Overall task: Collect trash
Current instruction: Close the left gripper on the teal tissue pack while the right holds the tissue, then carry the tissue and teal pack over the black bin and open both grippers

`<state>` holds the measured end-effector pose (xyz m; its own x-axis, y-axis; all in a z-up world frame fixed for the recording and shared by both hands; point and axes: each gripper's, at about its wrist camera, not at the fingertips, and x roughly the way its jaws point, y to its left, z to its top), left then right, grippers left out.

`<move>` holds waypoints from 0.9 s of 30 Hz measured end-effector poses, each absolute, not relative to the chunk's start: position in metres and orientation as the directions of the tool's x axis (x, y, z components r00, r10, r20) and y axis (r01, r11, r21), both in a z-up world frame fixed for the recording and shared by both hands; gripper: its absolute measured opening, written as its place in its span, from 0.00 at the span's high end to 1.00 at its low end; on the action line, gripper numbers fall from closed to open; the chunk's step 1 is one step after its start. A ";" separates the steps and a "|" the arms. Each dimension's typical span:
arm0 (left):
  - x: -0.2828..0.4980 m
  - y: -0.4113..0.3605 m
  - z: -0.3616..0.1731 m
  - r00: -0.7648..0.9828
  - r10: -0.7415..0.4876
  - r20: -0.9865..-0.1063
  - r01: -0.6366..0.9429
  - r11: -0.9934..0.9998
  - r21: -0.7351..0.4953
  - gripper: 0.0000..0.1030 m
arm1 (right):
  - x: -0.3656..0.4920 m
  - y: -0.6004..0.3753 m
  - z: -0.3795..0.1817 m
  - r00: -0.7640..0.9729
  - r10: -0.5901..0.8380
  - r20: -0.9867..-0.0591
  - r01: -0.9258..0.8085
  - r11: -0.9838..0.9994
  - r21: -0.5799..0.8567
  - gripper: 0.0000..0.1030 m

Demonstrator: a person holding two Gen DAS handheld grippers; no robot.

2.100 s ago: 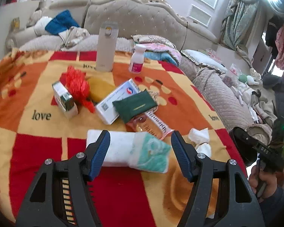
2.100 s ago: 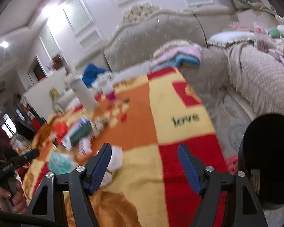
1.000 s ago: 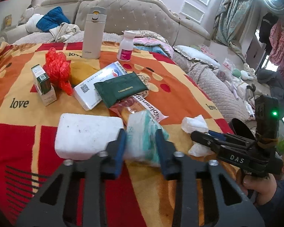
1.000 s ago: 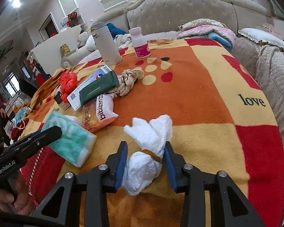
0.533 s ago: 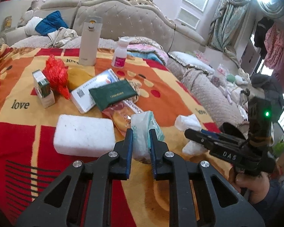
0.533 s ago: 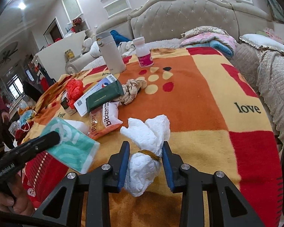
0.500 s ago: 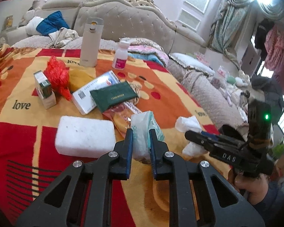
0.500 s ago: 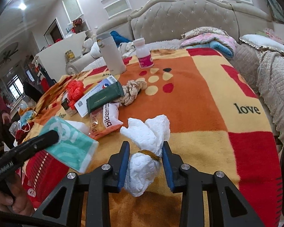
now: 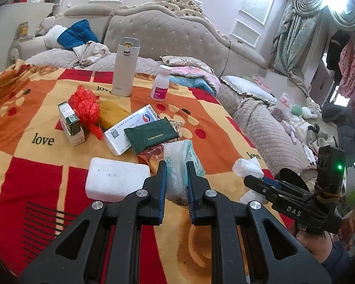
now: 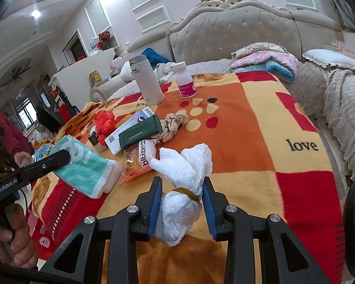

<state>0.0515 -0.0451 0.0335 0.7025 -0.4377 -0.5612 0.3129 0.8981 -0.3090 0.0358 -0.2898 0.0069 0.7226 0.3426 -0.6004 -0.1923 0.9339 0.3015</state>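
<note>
Both hand-held grippers are clenched on soft trash above a red, orange and yellow blanket [image 9: 42, 108] that covers the table. The left gripper [image 9: 175, 165] squeezes a teal and white tissue pack [image 10: 87, 168] near its end, so that the pack sticks out past the jaws, lifted off the blanket. It looks light and squashy, with a slick plastic wrap that could slide; a hold nearer its middle would be safer. The right gripper [image 10: 181, 189] pinches a crumpled white paper wad [image 10: 184, 184] at its narrow waist, where a brown band circles it. It seems almost weightless and yielding, unlikely to slip.

Just beyond the grippers lie a white foam block [image 9: 117, 179], an orange snack wrapper [image 10: 139, 163], a dark green pouch [image 9: 151, 137] over a white box [image 9: 127, 127] and a red plastic bag [image 9: 86, 108]. Farther off stand a tall flask [image 9: 125, 66] and a pill bottle [image 9: 162, 82]. Nothing blocks either gripper from lifting clear.
</note>
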 end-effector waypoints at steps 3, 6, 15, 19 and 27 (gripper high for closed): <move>0.049 -0.048 0.036 0.710 -0.426 -0.561 0.305 0.904 -0.300 0.87 | 0.033 -0.294 0.009 0.727 0.345 -0.594 -0.193 0.932 0.306 0.69; 0.049 -0.049 0.037 0.710 -0.424 -0.562 0.302 0.905 -0.300 0.87 | 0.030 -0.299 0.011 0.733 0.343 -0.588 -0.189 0.932 0.308 0.69; 0.045 -0.062 0.043 0.706 -0.431 -0.562 0.318 0.902 -0.293 0.87 | 0.020 -0.313 0.016 0.743 0.334 -0.580 -0.176 0.934 0.311 0.69; 0.041 -0.073 0.047 0.705 -0.434 -0.560 0.329 0.901 -0.284 0.87 | 0.015 -0.321 0.018 0.752 0.328 -0.572 -0.167 0.934 0.316 0.69; 0.033 -0.095 0.053 0.699 -0.446 -0.559 0.355 0.895 -0.269 0.88 | 0.006 -0.337 0.024 0.770 0.321 -0.551 -0.153 0.932 0.328 0.69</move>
<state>0.0330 -0.0952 0.0528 0.6994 -0.4455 -0.5589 0.3554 0.8952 -0.2690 0.0058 -0.3373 0.0245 0.7702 0.3207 -0.5514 -0.1529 0.9320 0.3285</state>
